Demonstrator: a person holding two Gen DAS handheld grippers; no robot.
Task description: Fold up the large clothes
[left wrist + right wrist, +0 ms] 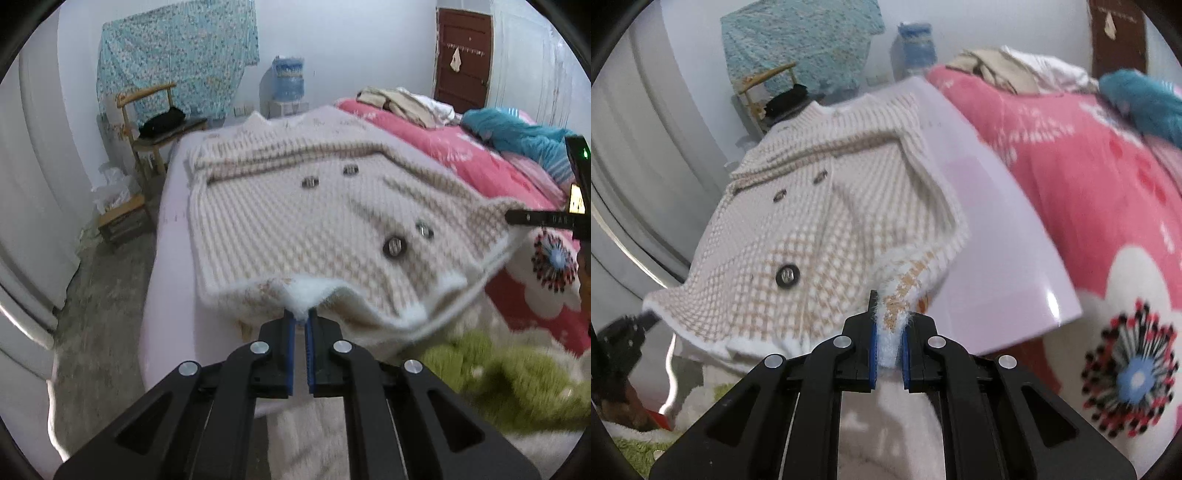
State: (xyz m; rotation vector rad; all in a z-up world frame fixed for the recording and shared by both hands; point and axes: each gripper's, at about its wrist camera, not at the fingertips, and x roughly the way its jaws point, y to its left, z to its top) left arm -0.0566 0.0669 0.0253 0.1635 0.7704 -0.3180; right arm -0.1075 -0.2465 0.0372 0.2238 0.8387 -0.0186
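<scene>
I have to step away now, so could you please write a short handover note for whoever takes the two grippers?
Left gripper: shut on the near hem of the coat.
Right gripper: shut on the hem's other corner.
Coat: checked, buttoned, spread front-up on the white board on the bed; near edge lifted, far collar end still lying flat.
Done: sleeves appear folded in; both hem corners gripped and raised.
Left: probably carry the hem over toward the collar, lay it down, release, smooth.
Other clothes lie piled at the bed's far end.
</scene>
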